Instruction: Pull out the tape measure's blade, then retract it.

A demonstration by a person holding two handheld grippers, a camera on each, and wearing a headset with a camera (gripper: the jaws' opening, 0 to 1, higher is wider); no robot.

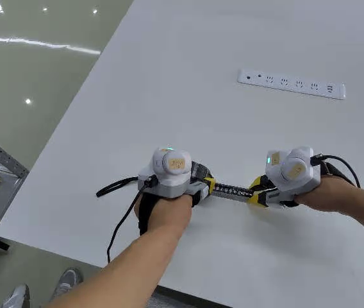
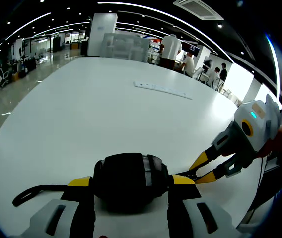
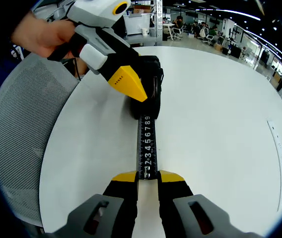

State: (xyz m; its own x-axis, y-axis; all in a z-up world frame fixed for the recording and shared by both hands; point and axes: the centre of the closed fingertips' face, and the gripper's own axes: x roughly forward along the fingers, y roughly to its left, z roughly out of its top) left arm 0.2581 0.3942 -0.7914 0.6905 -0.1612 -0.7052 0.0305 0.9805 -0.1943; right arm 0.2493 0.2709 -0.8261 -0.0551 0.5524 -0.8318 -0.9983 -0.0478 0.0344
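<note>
A black tape measure case (image 2: 129, 179) rests on the white table (image 1: 233, 115), and my left gripper (image 2: 131, 182) is shut on it from both sides. In the right gripper view the case (image 3: 148, 84) sits ahead, with the left gripper's yellow fingertips (image 3: 127, 82) over it. A short length of black blade (image 3: 146, 146) with white numbers runs out of the case. My right gripper (image 3: 147, 175) is shut on the blade's end. In the head view the blade (image 1: 232, 190) spans the gap between the left gripper (image 1: 202, 186) and the right gripper (image 1: 256, 191).
A white power strip (image 1: 291, 84) lies further back on the table, also seen as a power strip (image 2: 162, 89) in the left gripper view. The table's near edge runs just below both hands. A grey mesh chair back (image 3: 19, 134) stands beside the table. People stand far behind.
</note>
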